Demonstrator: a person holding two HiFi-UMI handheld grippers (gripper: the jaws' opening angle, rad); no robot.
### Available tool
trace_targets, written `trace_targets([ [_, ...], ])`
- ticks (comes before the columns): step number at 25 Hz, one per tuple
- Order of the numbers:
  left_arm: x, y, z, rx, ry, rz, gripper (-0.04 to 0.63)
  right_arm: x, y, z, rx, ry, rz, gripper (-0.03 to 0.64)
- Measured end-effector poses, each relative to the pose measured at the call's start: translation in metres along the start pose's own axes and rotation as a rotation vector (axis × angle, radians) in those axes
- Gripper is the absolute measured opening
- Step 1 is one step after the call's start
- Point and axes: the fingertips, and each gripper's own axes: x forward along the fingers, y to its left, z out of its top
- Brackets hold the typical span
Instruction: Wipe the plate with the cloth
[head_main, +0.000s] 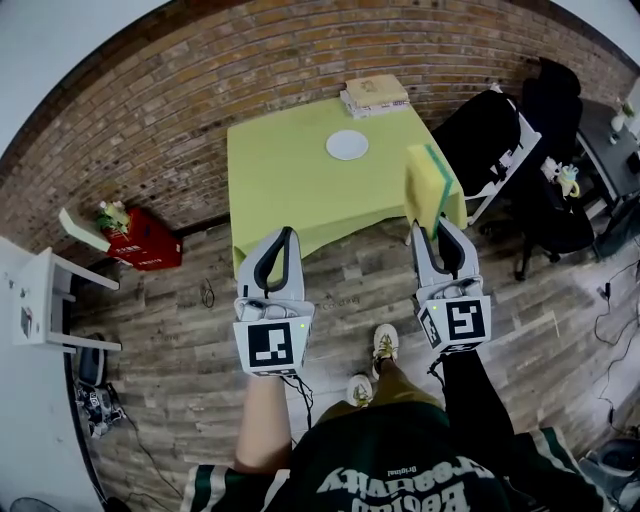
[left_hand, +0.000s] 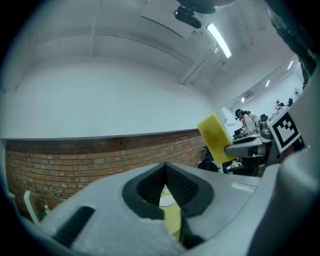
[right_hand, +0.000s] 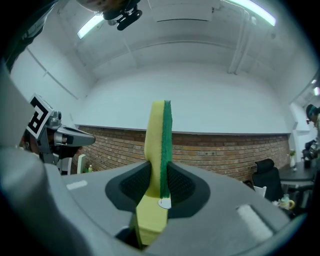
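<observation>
Right tongs (head_main: 437, 230) pinch the yellow-green sponge (head_main: 428, 185), left tongs (head_main: 286, 234) pressed together, plate (head_main: 347, 145) well ahead on the green table (head_main: 280, 180), brick wall (head_main: 150, 110) behind

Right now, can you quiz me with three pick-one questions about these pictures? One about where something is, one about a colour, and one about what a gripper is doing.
1. Where is the plate?
A. on the floor
B. on the table
C. on a chair

2. What colour is the table?
A. green
B. red
C. blue

3. What is the right gripper doing?
A. open, empty
B. holding the plate
C. jaws shut on the sponge

Answers:
1 B, the plate lies on the table top.
2 A, the top is light green.
3 C, the sponge stands pinched between its jaws.
</observation>
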Motion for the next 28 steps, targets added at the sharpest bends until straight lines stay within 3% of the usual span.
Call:
trace_targets([
  [4,0.018,0.002,-0.007,0.031,0.022,-0.009,0.008,0.017,-0.008,-0.007,-0.002,0.011,-0.002,0.106],
  [10,0.058,-0.002,-0.020,-0.015,0.039,-0.014,0.008,0.046,-0.033,-0.018,0.023,0.019,0.014,0.103],
  [28,0.170,0.005,-0.053,-0.014,0.107,0.070,0.008,0.153,-0.102,-0.053,0.038,0.033,0.095,0.101],
])
